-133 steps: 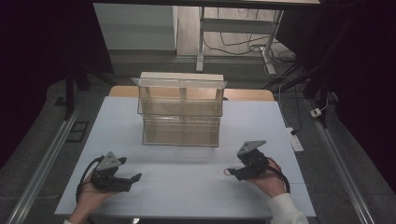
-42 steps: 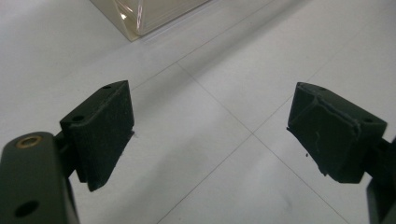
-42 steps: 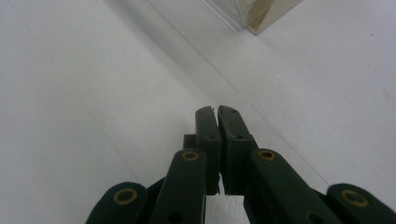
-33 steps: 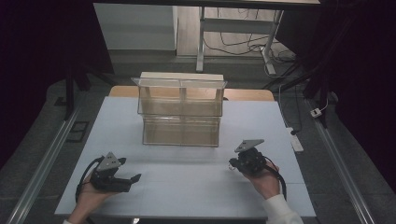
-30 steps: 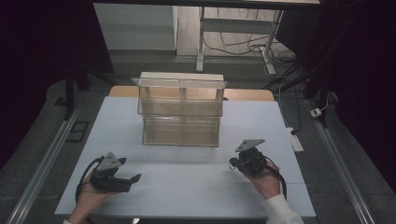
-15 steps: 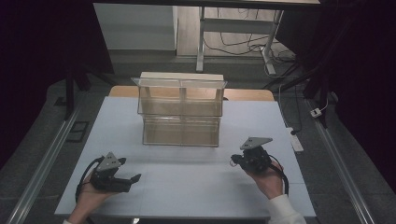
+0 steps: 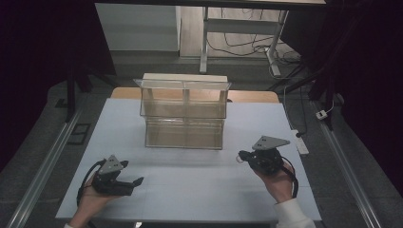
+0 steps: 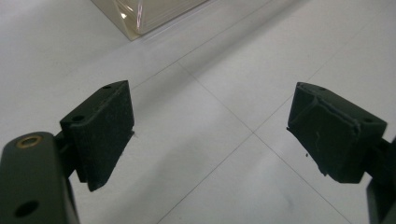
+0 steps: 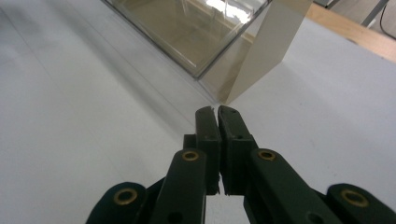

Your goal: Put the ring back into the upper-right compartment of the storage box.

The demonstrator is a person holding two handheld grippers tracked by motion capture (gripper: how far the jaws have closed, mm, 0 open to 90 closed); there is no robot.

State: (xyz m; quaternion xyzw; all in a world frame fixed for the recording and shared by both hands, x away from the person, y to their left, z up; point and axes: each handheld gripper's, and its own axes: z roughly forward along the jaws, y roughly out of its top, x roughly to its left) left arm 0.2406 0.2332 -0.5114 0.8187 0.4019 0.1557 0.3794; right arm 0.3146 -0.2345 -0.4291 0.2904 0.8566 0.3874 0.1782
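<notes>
A clear two-tier plastic box (image 7: 183, 113) with cream end panels stands at the middle back of the white table (image 7: 199, 190). My left gripper (image 7: 136, 182) rests near the front left, held by a hand, its jaws pointing right. In the left gripper view the left gripper (image 8: 210, 135) stands wide open over bare table, with a corner of the box (image 8: 140, 14) far ahead. My right gripper (image 7: 242, 156) hovers at the front right, aimed left toward the box's lower right corner. In the right gripper view its jaws (image 9: 215, 112) are pressed together with nothing between them, the box (image 9: 196, 32) just ahead.
A wooden board (image 7: 254, 96) shows behind the white tabletop. A white power strip (image 7: 302, 142) lies off the table's right edge, and metal rails (image 7: 45, 164) run along both sides. Table legs and cables (image 7: 237, 42) are on the floor beyond.
My right gripper has lifted a little off the table and drifted slightly right, still shut. The left gripper and the box have not moved.
</notes>
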